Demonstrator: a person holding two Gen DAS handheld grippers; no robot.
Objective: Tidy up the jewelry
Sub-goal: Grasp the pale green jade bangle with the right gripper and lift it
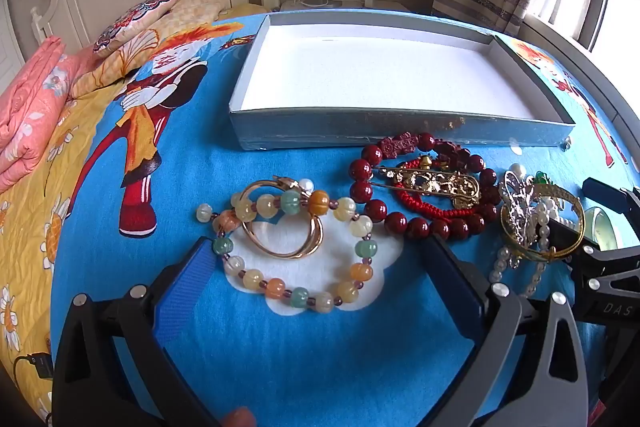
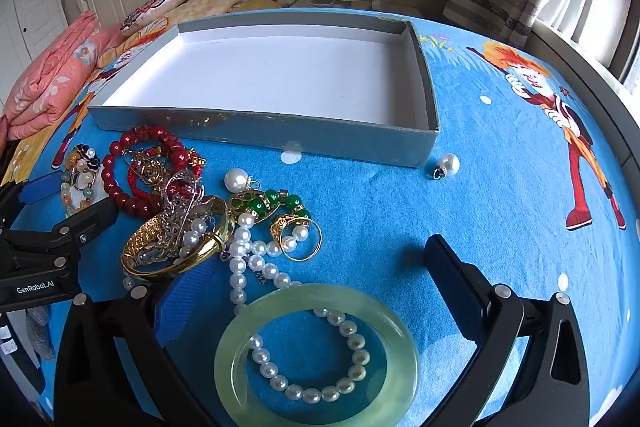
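An empty grey box (image 1: 360, 139) with a white floor lies on the blue bedsheet; its front wall (image 2: 260, 131) faces the jewelry. My left gripper (image 1: 320, 263) is open, its blue pads either side of a pastel bead bracelet (image 1: 276, 287) and gold hoop rings (image 1: 280, 251), touching neither. To their right lie a dark red bead bracelet (image 1: 376, 207), a gold pin (image 1: 436, 183) and a gold bangle (image 1: 540, 255). My right gripper (image 2: 320, 283) is open above a pale green jade bangle (image 2: 400, 347) and a pearl strand (image 2: 240, 267). A green-stone pendant (image 2: 268, 203) lies beyond.
A loose pearl pendant (image 2: 446, 165) rests by the box's right corner. A folded pink quilt (image 1: 28, 115) and pillows (image 1: 136, 15) lie at the left, under a white headboard. A window and curtain stand at the right. The left gripper (image 2: 66, 201) shows beside the red beads.
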